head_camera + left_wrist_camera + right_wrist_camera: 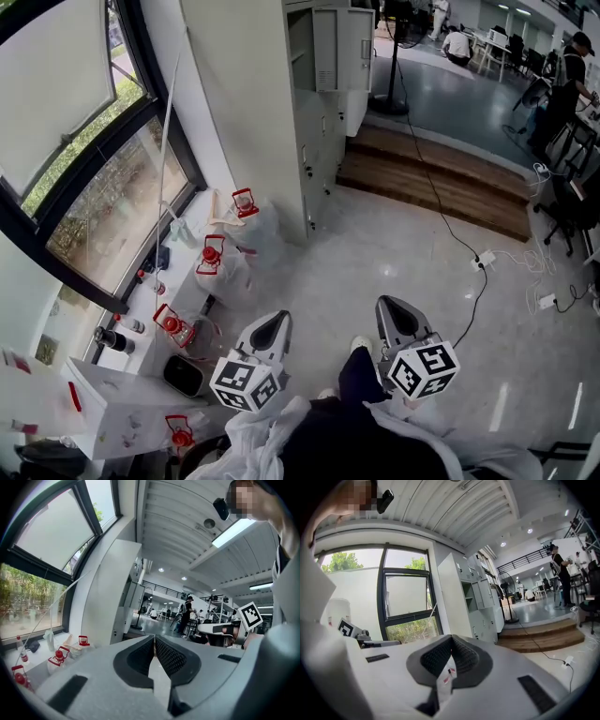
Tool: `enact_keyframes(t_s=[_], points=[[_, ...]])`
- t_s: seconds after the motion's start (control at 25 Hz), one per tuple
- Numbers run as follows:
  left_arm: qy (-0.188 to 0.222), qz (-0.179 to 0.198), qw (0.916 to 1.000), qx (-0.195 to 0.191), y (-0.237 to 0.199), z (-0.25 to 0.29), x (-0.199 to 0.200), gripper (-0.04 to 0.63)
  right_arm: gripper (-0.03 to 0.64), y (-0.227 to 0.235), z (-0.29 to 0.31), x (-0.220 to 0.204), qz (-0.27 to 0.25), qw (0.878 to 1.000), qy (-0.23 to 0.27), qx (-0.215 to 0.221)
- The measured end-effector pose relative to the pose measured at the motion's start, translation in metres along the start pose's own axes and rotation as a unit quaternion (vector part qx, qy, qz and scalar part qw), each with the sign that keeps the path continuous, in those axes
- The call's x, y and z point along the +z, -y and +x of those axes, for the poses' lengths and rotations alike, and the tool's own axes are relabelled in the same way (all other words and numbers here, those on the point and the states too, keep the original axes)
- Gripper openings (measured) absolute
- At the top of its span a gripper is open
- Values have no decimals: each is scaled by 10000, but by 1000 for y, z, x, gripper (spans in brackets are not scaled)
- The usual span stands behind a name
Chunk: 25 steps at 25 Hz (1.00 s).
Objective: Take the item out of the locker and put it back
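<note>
1. Grey-white locker (323, 103) stands across the floor by the window (103, 178), one upper door open, well apart from my left claw (278, 321) and right claw (390, 306).
2. Left gripper view: my left claw's pads meet, with nothing between them.
3. Right gripper view: my right claw is likewise closed and empty. I cannot make out any item in the locker.
</note>
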State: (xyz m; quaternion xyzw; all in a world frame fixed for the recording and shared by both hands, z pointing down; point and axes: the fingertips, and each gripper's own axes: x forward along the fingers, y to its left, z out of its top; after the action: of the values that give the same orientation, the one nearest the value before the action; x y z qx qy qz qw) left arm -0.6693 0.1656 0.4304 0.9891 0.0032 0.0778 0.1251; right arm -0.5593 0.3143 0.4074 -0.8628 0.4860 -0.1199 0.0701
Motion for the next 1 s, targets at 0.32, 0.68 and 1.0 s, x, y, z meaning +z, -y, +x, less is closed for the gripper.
enact_keyframes(t_s=[0.32, 0.68, 1.0], points=[[14, -73, 9999, 144, -19, 52, 12, 15, 0, 37, 43, 15, 29, 10000, -16, 94], [59, -66, 9998, 158, -41, 141, 39, 15, 0, 95, 110, 41, 8, 9998, -53, 212], [97, -56, 9995, 284, -60, 197, 53, 15, 0, 136, 165, 51, -134, 9992, -215, 325]])
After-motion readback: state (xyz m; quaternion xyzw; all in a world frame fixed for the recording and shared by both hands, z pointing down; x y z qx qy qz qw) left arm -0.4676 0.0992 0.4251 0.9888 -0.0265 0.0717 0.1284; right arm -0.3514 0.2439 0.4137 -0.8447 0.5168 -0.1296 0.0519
